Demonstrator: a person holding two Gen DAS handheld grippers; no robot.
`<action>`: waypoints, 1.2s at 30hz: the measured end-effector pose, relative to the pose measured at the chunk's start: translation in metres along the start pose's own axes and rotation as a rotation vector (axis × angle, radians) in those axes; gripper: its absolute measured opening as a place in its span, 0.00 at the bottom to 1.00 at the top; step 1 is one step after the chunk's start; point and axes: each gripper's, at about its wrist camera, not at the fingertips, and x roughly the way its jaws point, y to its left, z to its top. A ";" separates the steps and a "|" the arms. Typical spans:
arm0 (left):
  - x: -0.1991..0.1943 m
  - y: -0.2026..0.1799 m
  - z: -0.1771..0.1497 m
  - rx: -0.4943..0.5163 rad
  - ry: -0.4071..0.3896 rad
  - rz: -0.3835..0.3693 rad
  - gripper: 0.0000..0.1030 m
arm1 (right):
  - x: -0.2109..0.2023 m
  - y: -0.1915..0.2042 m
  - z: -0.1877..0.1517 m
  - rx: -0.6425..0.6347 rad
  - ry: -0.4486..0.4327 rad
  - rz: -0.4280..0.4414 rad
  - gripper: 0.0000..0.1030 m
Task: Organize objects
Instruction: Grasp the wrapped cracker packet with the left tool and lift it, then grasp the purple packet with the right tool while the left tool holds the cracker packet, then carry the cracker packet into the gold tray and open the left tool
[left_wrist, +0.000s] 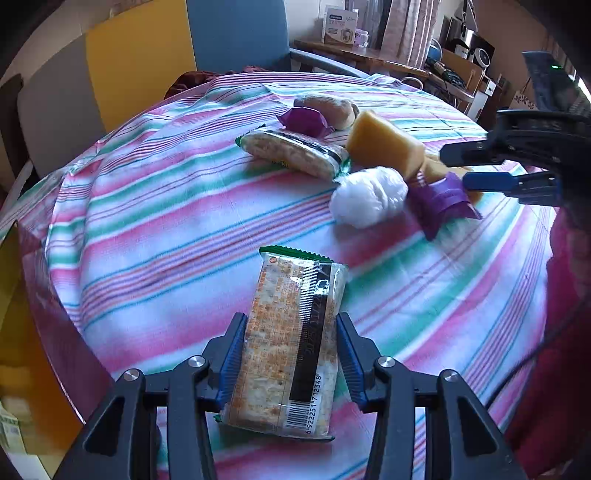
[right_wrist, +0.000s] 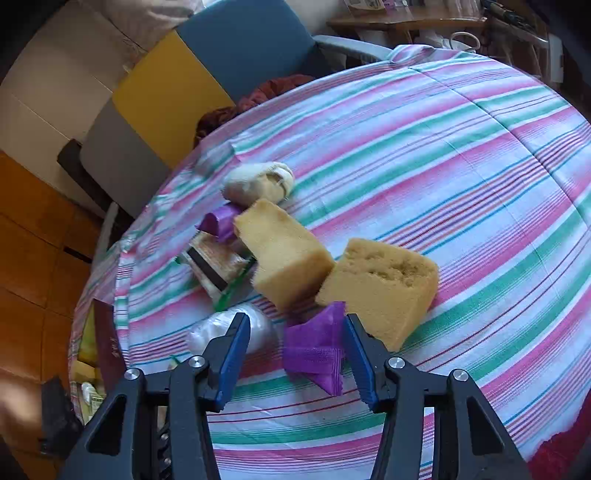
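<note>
In the left wrist view my left gripper (left_wrist: 291, 321) is shut on a clear rice cracker packet (left_wrist: 295, 332), its pads pressing both long sides, low over the striped tablecloth (left_wrist: 166, 206). A second cracker packet (left_wrist: 295, 153), a bread roll (left_wrist: 332, 107), a yellow cake block (left_wrist: 384, 144) and a white wrapped ball (left_wrist: 369, 195) lie in a cluster beyond. My right gripper (right_wrist: 295, 319) stands open around a purple packet (right_wrist: 317, 350). Its right pad is against the packet, and a gap shows at the left pad. Two cake blocks (right_wrist: 284, 251) (right_wrist: 384, 284) lie just ahead of it.
Another purple packet (right_wrist: 221, 221) sits beside the roll (right_wrist: 258, 181). A blue and yellow chair (left_wrist: 236, 33) stands behind the round table, with a cluttered wooden side table (left_wrist: 369, 55) at the back right. The table's edge drops off at the left, above boxes on the floor.
</note>
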 end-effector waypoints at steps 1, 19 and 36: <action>-0.001 0.000 -0.002 -0.002 -0.002 -0.001 0.46 | 0.001 -0.001 0.000 0.004 0.005 -0.002 0.52; -0.013 0.000 -0.023 -0.040 -0.040 -0.036 0.46 | 0.038 0.009 -0.006 -0.063 0.161 -0.089 0.72; -0.049 0.006 -0.031 -0.087 -0.114 -0.075 0.46 | 0.039 0.021 -0.007 -0.172 0.127 -0.176 0.35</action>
